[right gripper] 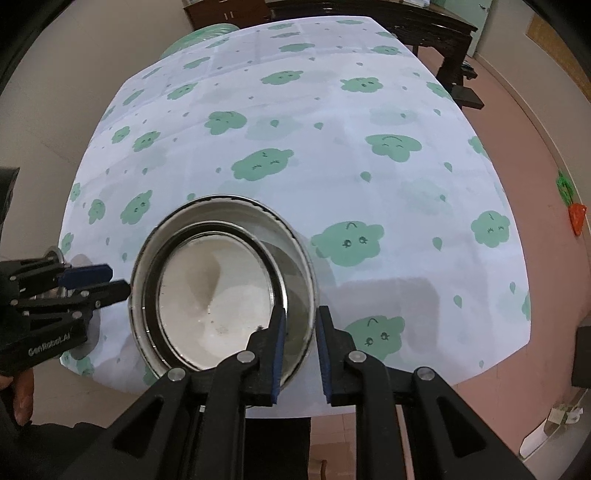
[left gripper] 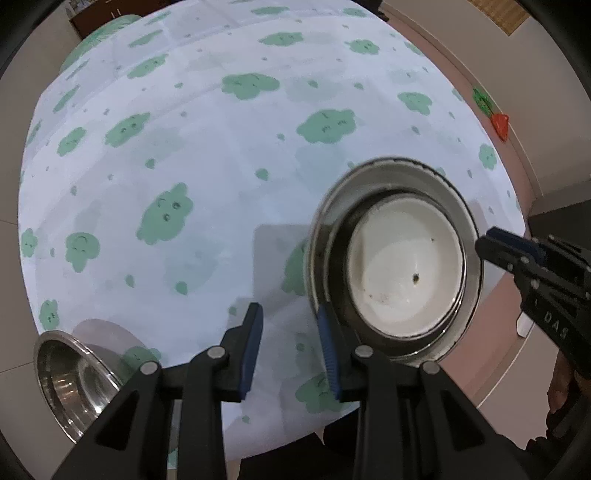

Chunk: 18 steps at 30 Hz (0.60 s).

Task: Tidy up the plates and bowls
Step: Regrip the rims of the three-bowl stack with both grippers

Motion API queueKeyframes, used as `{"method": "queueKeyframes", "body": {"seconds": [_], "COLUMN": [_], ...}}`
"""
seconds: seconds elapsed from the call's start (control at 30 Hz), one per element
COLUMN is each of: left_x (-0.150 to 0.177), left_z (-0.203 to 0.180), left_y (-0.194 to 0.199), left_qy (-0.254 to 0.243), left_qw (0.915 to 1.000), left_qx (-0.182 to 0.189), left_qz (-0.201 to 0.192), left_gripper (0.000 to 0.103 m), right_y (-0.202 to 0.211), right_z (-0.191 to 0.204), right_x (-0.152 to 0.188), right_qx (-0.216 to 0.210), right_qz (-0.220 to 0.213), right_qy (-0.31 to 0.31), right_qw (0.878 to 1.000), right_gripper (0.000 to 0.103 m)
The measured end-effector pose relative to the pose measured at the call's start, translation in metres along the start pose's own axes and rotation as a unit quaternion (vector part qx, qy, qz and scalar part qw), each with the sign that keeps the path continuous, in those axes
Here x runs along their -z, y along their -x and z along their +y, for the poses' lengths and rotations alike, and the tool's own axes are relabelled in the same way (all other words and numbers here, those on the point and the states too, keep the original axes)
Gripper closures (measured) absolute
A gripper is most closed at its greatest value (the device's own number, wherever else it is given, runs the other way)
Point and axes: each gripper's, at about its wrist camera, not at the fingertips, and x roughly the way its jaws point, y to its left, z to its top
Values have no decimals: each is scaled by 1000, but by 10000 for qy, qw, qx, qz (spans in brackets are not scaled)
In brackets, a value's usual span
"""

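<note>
A steel bowl (right gripper: 295,258) holds a white bowl (right gripper: 214,291) nested inside it. My right gripper (right gripper: 300,350) is shut on the steel bowl's near right rim and holds the stack tilted above the table. The same stack shows in the left wrist view, steel bowl (left gripper: 332,221) and white bowl (left gripper: 402,266). My left gripper (left gripper: 291,354) is open, its right finger just beside the steel bowl's left wall. A second steel bowl (left gripper: 70,376) stands at the table's near left edge.
The table (right gripper: 332,147) wears a white cloth with green clouds. Pink floor (right gripper: 535,129) lies to the right, with a green and orange toy (right gripper: 572,210) on it. Dark wooden furniture (right gripper: 436,33) stands behind the table.
</note>
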Motion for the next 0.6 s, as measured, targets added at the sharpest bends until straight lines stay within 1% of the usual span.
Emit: {"method": "queueKeyframes", "body": {"seconds": [0.33, 0.53, 0.6], "left_x": [-3, -3, -3], "left_z": [-7, -5, -5], "left_y": [-8, -9, -9], "left_qy": [-57, -17, -12], "left_qw": [10000, 10000, 9999], "left_qx": [20, 52, 80], "left_qz": [63, 79, 86], "left_gripper": [72, 70, 72], "right_y": [-13, -21, -22], "right_z": [-15, -16, -16], "right_x": [5, 7, 7], "right_qx": [-9, -136, -154], "right_qz": [173, 265, 275], "right_qy": [-182, -223, -209], "right_qw": [9997, 9993, 9993], "right_gripper": [78, 77, 77]}}
